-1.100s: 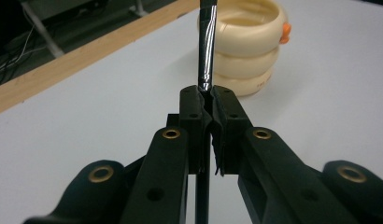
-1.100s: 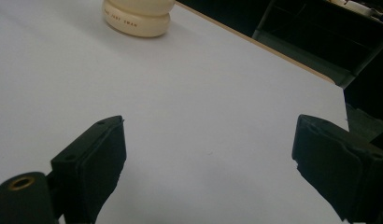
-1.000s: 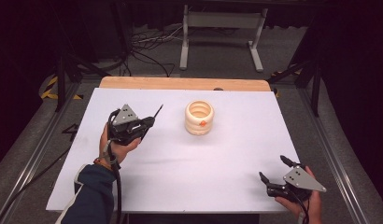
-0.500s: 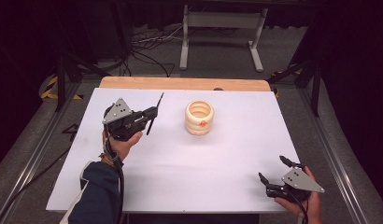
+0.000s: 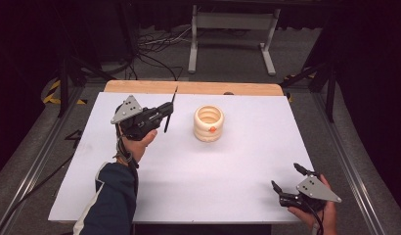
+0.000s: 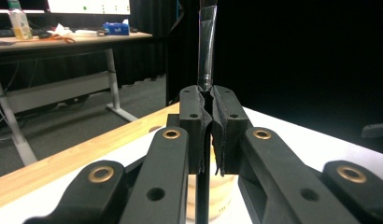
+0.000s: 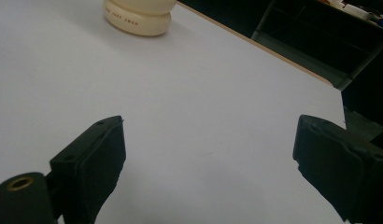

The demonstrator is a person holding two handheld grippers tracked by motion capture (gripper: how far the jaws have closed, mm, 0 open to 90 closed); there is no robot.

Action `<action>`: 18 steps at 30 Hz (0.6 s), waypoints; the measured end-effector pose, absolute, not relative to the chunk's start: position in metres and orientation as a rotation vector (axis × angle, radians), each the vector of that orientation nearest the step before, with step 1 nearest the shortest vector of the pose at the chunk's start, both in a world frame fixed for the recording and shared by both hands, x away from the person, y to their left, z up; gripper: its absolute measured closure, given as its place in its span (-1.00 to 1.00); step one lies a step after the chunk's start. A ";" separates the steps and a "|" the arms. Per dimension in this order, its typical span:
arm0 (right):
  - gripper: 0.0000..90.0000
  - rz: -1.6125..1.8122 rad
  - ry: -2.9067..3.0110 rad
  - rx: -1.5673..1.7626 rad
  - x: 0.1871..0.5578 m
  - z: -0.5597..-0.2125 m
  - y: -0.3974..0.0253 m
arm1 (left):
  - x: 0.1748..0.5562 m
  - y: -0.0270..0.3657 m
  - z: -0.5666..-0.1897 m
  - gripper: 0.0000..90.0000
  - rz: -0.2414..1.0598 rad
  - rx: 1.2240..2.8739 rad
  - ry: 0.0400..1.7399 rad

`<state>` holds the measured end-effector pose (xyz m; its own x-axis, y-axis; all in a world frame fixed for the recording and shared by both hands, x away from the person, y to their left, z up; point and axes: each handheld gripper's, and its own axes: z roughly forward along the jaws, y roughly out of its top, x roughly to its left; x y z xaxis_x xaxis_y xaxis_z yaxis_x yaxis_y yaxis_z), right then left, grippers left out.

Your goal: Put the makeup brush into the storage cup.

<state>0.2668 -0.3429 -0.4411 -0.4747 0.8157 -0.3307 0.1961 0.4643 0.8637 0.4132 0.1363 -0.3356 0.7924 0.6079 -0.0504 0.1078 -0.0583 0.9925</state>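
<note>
A cream ribbed holder (image 5: pixel 208 123) stands open-topped at the middle of the white table (image 5: pixel 228 166). Left of it, my left gripper (image 5: pixel 165 111) is raised above the table and shut on a thin black brush (image 5: pixel 173 100) that points up and away. In the left gripper view the jaws pinch the brush (image 6: pixel 206 46) just below its silver ferrule, with the left gripper (image 6: pixel 209 95) in front of the holder (image 6: pixel 222 191). My right gripper (image 5: pixel 285 176) rests open near the front right corner. Nothing lies between the right gripper (image 7: pixel 210 126) jaws, and the holder (image 7: pixel 139 14) sits far ahead.
A wooden strip (image 5: pixel 198 88) edges the table's far side. Beyond it are floor cables (image 5: pixel 149 44) and a white stand's legs (image 5: pixel 233 29). Metal rails (image 5: pixel 355 166) run along both table sides.
My left gripper has risen and shifted slightly right and away, and the brush it holds has swung to a steeper, more upright angle. The right gripper has barely moved.
</note>
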 end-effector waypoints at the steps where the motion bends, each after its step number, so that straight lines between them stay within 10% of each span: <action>1: -0.77 1.009 1.935 0.844 0.267 -0.441 -0.343 | 0.414 0.134 -0.335 0.85 0.447 1.597 0.578; 18: -0.77 1.016 1.931 0.847 0.267 -0.441 -0.343 | 0.439 0.097 -0.337 0.85 0.388 1.585 0.539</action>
